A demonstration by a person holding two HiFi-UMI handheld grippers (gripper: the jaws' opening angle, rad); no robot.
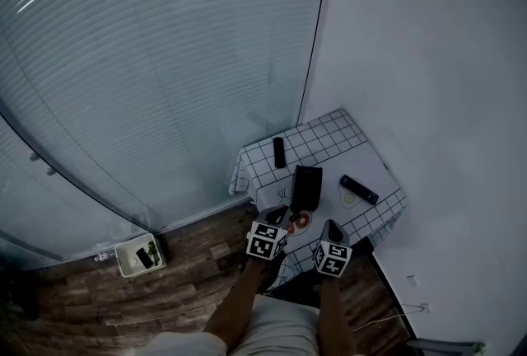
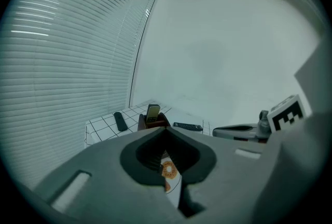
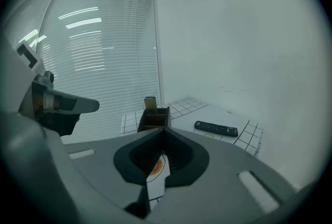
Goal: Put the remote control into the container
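A small table with a checked cloth [image 1: 329, 134] carries a dark, open-topped container [image 1: 306, 188] at its middle. One remote stands upright inside the container [image 2: 153, 112] [image 3: 150, 103]. A black remote [image 1: 279, 152] [image 2: 120, 121] lies flat on the far left of the cloth. Another black remote [image 1: 359, 189] [image 3: 216, 128] lies to the container's right. My left gripper [image 1: 282, 215] [image 2: 165, 129] is at the table's near edge, shut and holding nothing. Beside it, my right gripper [image 1: 332, 227] [image 3: 165, 129] is also shut and bare. Both point toward the container.
A small white dish with an orange pattern [image 1: 300, 222] sits on the cloth between the grippers' tips. A pale round piece [image 1: 349, 199] lies by the right remote. A white bin [image 1: 138, 255] stands on the wooden floor at left. Window blinds and a white wall close the corner.
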